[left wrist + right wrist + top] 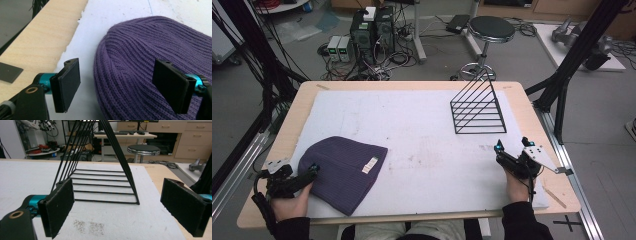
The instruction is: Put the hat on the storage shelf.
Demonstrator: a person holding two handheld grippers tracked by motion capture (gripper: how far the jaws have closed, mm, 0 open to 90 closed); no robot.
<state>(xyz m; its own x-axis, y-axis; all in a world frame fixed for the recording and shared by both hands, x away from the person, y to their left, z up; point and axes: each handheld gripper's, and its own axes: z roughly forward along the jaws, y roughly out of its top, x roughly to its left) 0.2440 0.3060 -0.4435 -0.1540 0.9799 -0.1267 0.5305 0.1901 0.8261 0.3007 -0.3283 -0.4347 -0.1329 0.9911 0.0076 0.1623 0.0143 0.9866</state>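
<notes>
A purple knit beanie (343,170) lies flat on the white mat at the near left, a small pale label on its cuff. My left gripper (307,176) rests at the hat's left edge, held by a hand. In the left gripper view its jaws stand wide open, straddling the beanie's (147,62) rounded edge, with the left gripper (120,86) not closed on the fabric. A black wire rack (478,107), triangular in profile, stands on the mat at the far right. My right gripper (511,152) sits open in front of the rack (100,170), with the right gripper (120,207) holding nothing.
The white mat (422,135) covers most of the wooden table (532,115). A stool (491,30), computer boxes and cables stand on the floor beyond the far edge. Black frame posts rise at both sides of the table.
</notes>
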